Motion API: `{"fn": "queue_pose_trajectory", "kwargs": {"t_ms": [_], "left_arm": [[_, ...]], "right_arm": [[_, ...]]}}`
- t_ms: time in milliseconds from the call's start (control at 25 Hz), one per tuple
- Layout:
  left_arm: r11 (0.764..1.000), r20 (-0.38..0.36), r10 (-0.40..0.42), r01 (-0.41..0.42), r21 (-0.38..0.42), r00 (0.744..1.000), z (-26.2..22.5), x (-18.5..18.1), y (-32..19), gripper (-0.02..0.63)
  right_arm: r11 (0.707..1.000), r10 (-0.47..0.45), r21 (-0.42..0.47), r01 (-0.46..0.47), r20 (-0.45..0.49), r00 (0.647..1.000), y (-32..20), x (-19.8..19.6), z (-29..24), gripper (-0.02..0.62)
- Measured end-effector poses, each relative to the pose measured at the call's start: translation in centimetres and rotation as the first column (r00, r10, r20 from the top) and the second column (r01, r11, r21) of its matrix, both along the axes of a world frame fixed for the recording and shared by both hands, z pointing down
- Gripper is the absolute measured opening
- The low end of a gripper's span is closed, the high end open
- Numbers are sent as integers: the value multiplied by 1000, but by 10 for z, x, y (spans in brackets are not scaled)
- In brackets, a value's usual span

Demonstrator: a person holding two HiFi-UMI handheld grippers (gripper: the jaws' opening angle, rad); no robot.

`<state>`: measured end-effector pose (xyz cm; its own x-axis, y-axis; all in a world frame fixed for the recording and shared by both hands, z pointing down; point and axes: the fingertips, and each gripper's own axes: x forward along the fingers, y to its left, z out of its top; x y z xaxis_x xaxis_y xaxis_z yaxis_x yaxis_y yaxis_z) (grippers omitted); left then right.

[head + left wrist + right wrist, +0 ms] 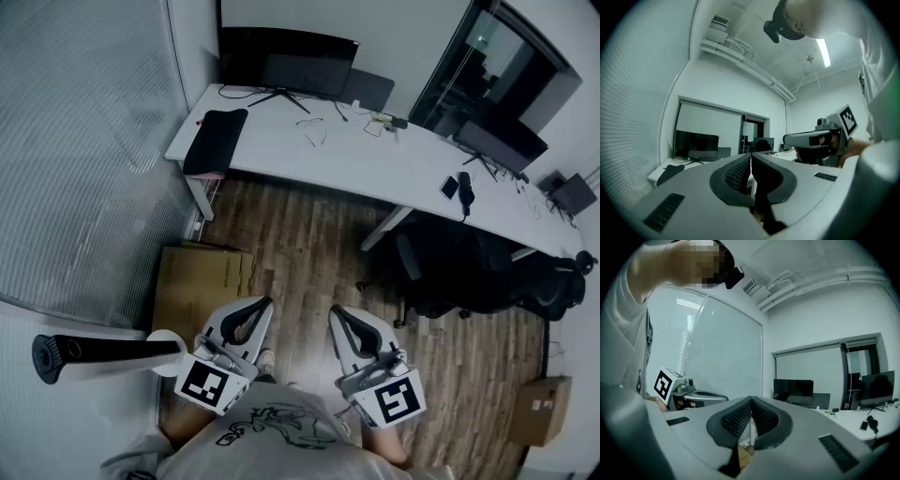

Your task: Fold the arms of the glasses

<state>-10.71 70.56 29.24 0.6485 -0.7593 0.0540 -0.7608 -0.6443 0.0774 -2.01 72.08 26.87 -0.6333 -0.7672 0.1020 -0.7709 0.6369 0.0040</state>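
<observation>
On the white desk [281, 150] far ahead lies a thin dark-framed shape that looks like the glasses [314, 133], too small to make out the arms. Both grippers hang close to my body over the wooden floor, well short of the desk. My left gripper [263, 303] is shut with nothing between its pads, and its jaws meet at the tip in the left gripper view [751, 158]. My right gripper [335, 311] is likewise shut and empty [751, 402]. Each gripper shows in the other's view: the right gripper [819, 139] and the left gripper [689, 394].
A black monitor [286, 58] and a black pad [214, 139] stand on the desk, with a phone [450, 187] further right. Black office chairs [469, 272] sit by the desk. Cardboard boxes lie on the floor at the left [200, 281] and right [537, 410].
</observation>
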Motion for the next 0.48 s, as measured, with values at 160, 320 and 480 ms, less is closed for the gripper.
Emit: {"fn": "queue_pose_trajectory", "kwargs": {"t_ms": [160,320,480], "left_arm": [[1000,-41,7,-6,30,999,-7,-15,-8,26],[999,-26,34,-33,6,999,0,-28,-14,26],[999,-14,45,-45,-8,999,0,-38,-21,26]], "right_arm": [[1000,16,3,-16,3,1000,-9,-17,0,11],[999,43,0,-43,11,999,-17,-29,3,11],[998,65,-10,-64,6,998,-27,-32,4,9]]}}
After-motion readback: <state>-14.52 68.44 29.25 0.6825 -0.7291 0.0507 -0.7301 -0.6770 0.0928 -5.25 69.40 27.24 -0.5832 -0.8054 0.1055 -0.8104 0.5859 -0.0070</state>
